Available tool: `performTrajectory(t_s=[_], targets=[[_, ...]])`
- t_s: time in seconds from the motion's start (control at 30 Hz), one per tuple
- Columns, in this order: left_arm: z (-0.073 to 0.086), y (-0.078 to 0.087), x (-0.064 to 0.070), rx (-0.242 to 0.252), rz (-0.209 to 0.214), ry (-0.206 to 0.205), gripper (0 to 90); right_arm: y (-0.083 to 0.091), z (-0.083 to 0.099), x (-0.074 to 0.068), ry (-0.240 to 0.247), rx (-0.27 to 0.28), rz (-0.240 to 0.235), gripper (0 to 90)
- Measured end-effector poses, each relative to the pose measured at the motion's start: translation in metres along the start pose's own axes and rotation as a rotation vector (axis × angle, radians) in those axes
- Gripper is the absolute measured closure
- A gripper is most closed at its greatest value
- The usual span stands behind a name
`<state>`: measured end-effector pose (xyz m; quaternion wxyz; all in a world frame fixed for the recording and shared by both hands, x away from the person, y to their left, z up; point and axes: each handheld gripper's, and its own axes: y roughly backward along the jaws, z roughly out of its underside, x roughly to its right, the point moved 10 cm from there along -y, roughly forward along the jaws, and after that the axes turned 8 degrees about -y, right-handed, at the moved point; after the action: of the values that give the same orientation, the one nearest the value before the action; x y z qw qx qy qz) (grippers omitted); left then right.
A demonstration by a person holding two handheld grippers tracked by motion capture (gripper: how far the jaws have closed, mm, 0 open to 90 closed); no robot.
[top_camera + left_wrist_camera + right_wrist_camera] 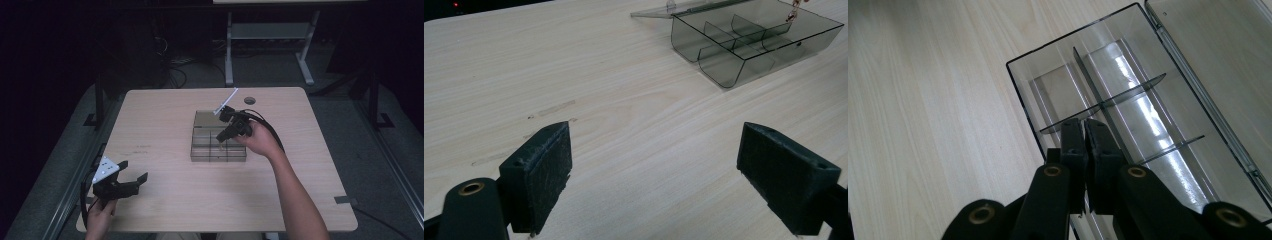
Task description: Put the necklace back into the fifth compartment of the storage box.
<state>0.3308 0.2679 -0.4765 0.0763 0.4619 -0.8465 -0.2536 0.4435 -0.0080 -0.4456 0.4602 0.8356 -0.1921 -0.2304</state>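
Note:
A smoky clear plastic box (218,150) with divided compartments sits mid-table, its lid (204,120) lying open behind it. My right gripper (220,138) hangs over the box, jaws pressed together. In the right gripper view it (1084,123) points down at a divider inside the box (1048,90), with the lid (1218,45) to the right. A small brownish piece (793,12) dangles over the box (744,55) in the left gripper view, and it looks pinched in the right jaws. My left gripper (135,171) rests open near the table's front left corner, its jaws (656,150) wide apart over bare wood.
The wooden table (160,125) has a round cable hole (249,101) at the back and a dark tape strip (345,200) at its right front edge. A white-legged table (229,50) stands on the dark floor behind.

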Motion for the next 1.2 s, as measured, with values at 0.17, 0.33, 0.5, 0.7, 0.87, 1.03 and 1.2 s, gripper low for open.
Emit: performTrajectory(t_s=[0.17,0.33,0.5,0.7,0.87,1.03,1.2], targets=[[-0.001,0.000,0.001,0.002,-0.001,0.005,14.1,-0.006,0.001,0.003,-0.013,-0.003,-0.010,87.1],[-0.001,0.000,0.001,0.003,-0.002,0.006,14.1,-0.011,0.003,0.006,-0.024,-0.001,-0.018,87.1],[-0.001,-0.001,0.001,0.003,-0.001,0.008,14.1,-0.017,0.006,0.009,-0.037,-0.009,-0.023,87.0],[0.000,-0.002,0.001,0.000,-0.001,0.002,14.1,-0.022,0.007,0.012,-0.046,-0.014,-0.025,87.0],[0.000,-0.002,0.001,0.000,0.000,0.003,14.1,-0.025,0.008,0.012,-0.053,-0.021,-0.024,87.0],[0.000,-0.002,0.001,0.000,0.001,0.000,14.1,-0.028,0.008,0.013,-0.050,-0.026,-0.026,87.0],[0.000,-0.001,0.001,0.004,0.001,0.003,14.1,-0.032,0.010,0.013,-0.059,-0.032,-0.031,87.0]])
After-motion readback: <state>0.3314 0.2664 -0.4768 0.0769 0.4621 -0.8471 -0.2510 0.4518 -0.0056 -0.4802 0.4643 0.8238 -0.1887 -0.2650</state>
